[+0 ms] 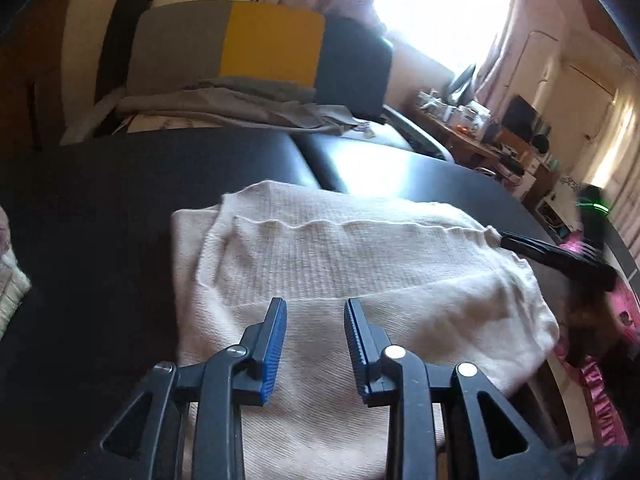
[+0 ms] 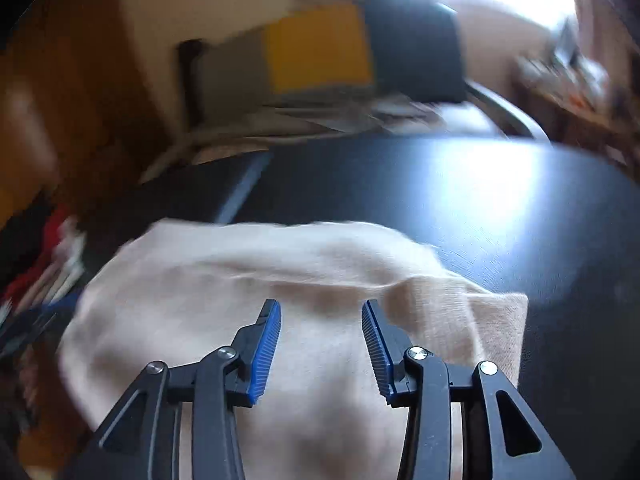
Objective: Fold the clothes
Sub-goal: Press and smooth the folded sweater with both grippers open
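A cream knit garment (image 1: 340, 280) lies folded on the black table (image 1: 100, 200). My left gripper (image 1: 316, 308) is open and empty, just above the garment's near part. In the left wrist view the tips of the right gripper (image 1: 508, 242) reach the garment's right edge. In the right wrist view, which is blurred, the same garment (image 2: 240, 288) lies under my right gripper (image 2: 322, 310), whose jaws stand open with nothing between them. The table (image 2: 480, 200) stretches beyond it.
A chair with a grey, yellow and dark back (image 1: 260, 48) holds folded grey cloth (image 1: 224, 104) behind the table. A cluttered desk (image 1: 500, 136) stands at far right. Pink fabric (image 1: 600, 380) hangs off the table's right edge. Red and white items (image 2: 52, 264) lie at left.
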Motion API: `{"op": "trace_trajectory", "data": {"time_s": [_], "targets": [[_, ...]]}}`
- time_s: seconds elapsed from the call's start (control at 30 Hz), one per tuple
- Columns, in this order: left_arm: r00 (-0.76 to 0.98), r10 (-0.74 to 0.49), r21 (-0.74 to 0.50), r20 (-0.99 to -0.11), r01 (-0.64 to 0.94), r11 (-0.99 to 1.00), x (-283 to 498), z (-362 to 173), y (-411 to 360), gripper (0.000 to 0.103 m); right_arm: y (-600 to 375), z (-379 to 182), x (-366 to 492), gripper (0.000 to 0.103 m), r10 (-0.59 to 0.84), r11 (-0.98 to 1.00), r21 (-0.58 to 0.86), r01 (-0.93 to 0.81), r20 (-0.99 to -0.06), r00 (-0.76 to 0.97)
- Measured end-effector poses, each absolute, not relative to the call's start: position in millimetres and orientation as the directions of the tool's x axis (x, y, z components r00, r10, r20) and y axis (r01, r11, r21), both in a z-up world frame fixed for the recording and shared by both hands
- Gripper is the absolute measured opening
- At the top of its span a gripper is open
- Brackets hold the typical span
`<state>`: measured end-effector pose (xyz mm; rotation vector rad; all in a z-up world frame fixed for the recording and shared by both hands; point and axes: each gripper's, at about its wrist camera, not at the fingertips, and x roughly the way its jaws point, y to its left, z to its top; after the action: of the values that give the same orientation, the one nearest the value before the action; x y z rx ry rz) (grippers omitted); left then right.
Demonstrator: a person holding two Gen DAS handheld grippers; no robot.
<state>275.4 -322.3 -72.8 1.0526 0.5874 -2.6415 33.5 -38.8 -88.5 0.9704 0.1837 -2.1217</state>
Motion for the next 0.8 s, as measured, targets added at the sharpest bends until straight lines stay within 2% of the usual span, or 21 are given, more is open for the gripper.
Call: {"op": "trace_trajectory", "data": {"time_s": [0.07,0.13,0.17,0.23,0.33,0.43,0.57,0.7,0.8], "targets": [[-0.694,-0.088,-0.274,-0.714,0.393,-0.877,278.2,-81.4,-321.5,0.030,-35.1,-85.6,55.6,0.044,-0.597,-0.661,0.154,0.735,-0.701,-0.390],[-0.674,-0.101,-0.273,-0.731,0.425,-0.863,282.9,-94.1,-320.2,0.030,-28.2,-93.9,75.5,0.051,-0.573,-0.656,0.133,0.743,-0.728,-0.375],[-0.664,-0.107,-0.272,-0.740,0.440,-0.856,285.4,-100.6,-319.5,0.030,-23.1,-106.9,81.2,0.055,-0.518,-0.684,0.099,0.723,-0.763,-0.386],[-0.644,-0.118,-0.270,-0.756,0.471,-0.840,290.3,-113.7,-318.3,0.030,-8.5,-131.3,91.3,0.057,-0.446,-0.723,0.074,0.687,-0.810,-0.382],[-0.641,-0.140,-0.264,-0.754,0.492,-0.830,299.1,-119.4,-310.5,0.030,11.8,-136.3,116.4,0.057,-0.476,-0.714,0.034,0.699,-0.756,-0.449],[-0.645,-0.158,-0.280,-0.747,0.522,-0.806,302.5,-120.7,-308.6,0.030,18.3,-137.8,112.4,0.059,-0.509,-0.714,0.079,0.695,-0.741,-0.439],[-0.659,-0.130,-0.314,-0.741,0.511,-0.800,310.0,-113.1,-310.7,0.034,14.7,-135.2,108.4,0.065,-0.514,-0.694,0.070,0.717,-0.745,-0.425],[-0.672,-0.099,-0.348,-0.733,0.497,-0.795,317.8,-104.7,-313.1,0.038,6.6,-127.4,103.4,0.083,-0.505,-0.690,0.098,0.717,-0.775,-0.380],[-0.713,-0.120,-0.370,-0.691,0.491,-0.788,328.4,-87.6,-329.5,0.043,-4.1,-108.8,101.2,0.085,-0.553,-0.677,0.124,0.725,-0.736,-0.391]]}}
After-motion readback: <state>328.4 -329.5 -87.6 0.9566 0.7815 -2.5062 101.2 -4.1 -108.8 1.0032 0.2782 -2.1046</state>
